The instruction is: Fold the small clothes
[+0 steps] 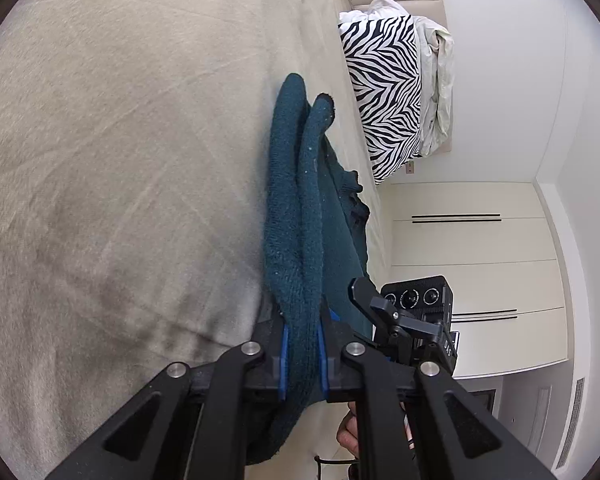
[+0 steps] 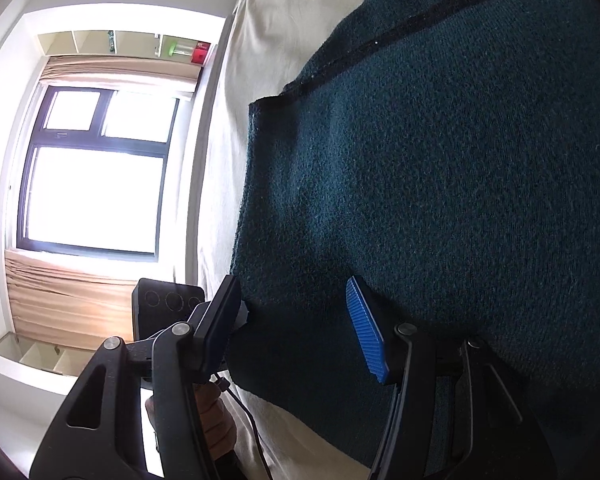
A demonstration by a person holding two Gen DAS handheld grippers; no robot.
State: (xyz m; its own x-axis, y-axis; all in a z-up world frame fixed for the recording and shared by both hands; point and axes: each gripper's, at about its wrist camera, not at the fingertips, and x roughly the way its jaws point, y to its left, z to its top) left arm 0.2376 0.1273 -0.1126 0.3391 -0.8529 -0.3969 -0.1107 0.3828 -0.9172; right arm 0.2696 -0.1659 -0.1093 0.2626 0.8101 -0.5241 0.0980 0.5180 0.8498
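Note:
A dark teal knit garment lies on the beige bed sheet, with a thick fold of it raised along its edge. My left gripper is shut on that fold, and its blue pads press the knit from both sides. In the right wrist view the same garment fills the right half, a dark seam running across its top. My right gripper stands open over the garment's near edge. Its blue ribbed pad is above the knit and its other finger is at the cloth's edge.
A zebra-print pillow and crumpled pale bedding lie at the bed's far end. White wardrobe doors stand beyond. A bright window with beige curtains is on the right gripper's left. A hand and the other tool's black camera box sit close by.

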